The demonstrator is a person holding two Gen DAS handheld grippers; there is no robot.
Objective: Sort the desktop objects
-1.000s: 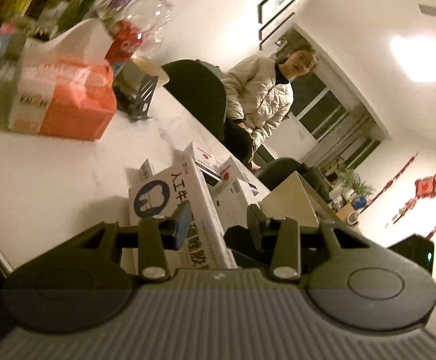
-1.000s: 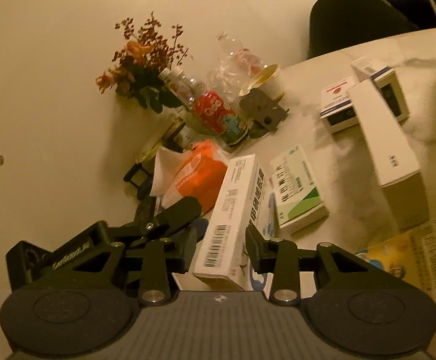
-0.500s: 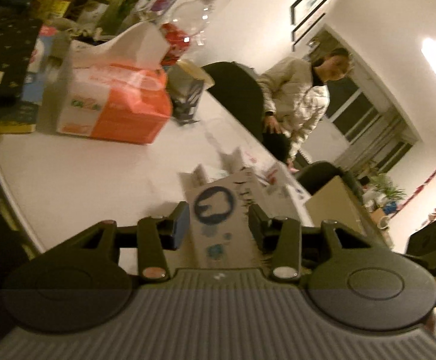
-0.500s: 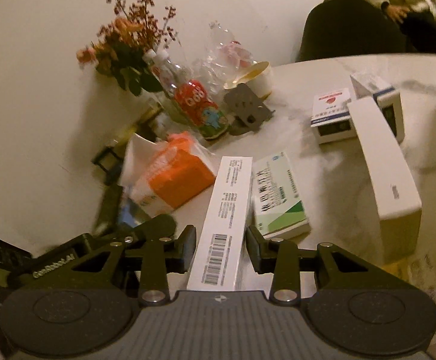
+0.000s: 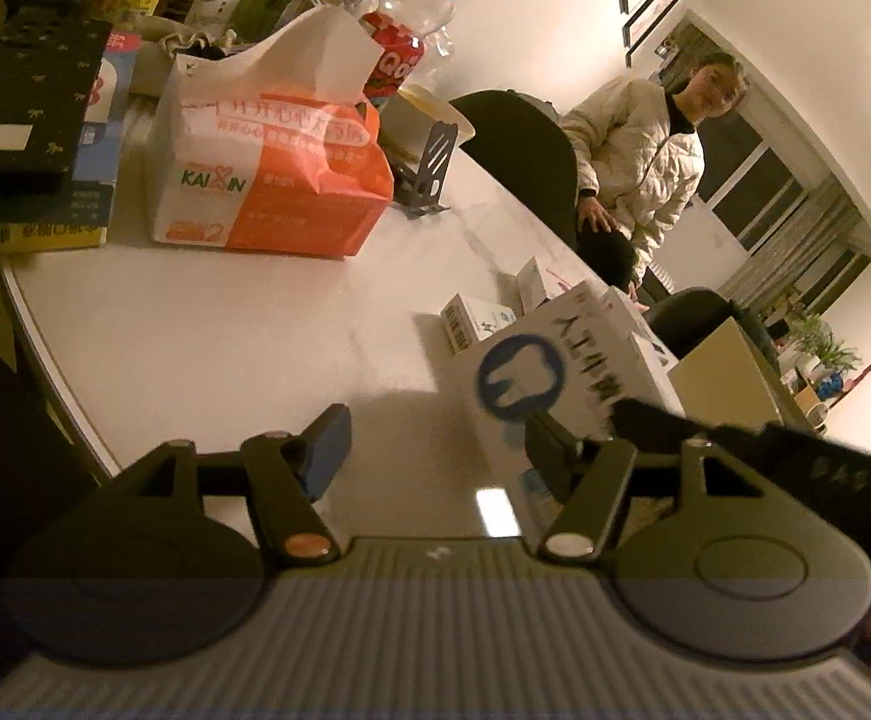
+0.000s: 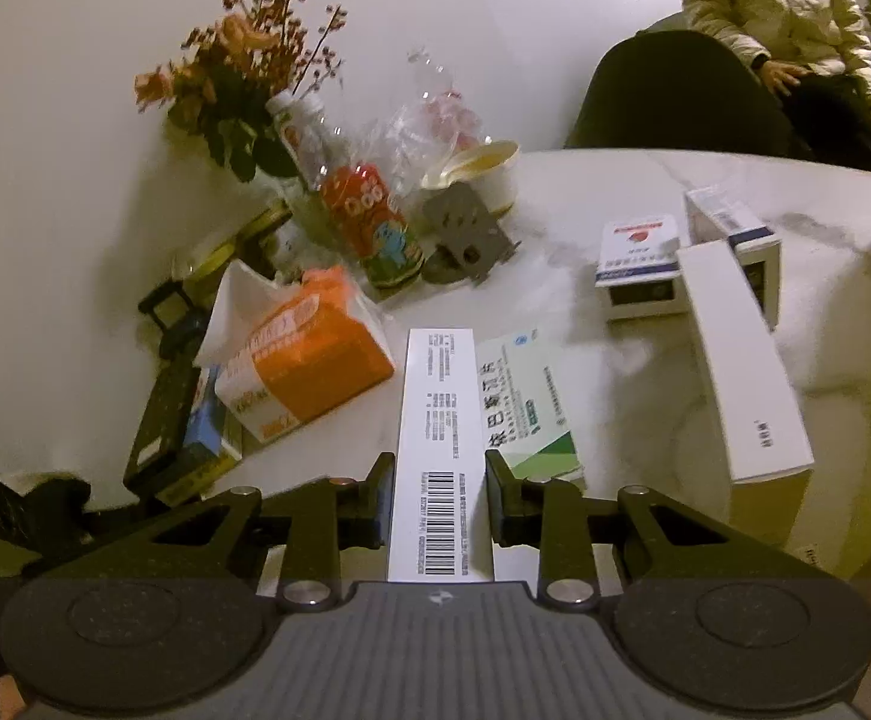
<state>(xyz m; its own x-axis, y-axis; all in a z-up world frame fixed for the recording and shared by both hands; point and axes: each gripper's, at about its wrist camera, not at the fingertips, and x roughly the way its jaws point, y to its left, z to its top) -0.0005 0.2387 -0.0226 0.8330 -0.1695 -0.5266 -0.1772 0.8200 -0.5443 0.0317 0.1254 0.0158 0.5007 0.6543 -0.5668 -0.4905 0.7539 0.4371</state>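
A long white toothpaste box with a barcode runs forward between the fingers of my right gripper. Its jaws are closing, and both pads press on the box's sides. In the left wrist view the same box shows a blue tooth logo. It sits just beyond the right finger of my left gripper. That gripper's jaws are opening, with only bare table between them. The right tool's black frame reaches in from the right.
An orange tissue pack, a red-labelled bottle and a grey stand crowd the far left. A green-white medicine box, a long white carton and small boxes lie ahead. A seated person is beyond the table edge.
My left jaws have spread apart and the tooth-logo box no longer sits between them. My right jaws have closed in on the barcode box, which has swung straight between them.
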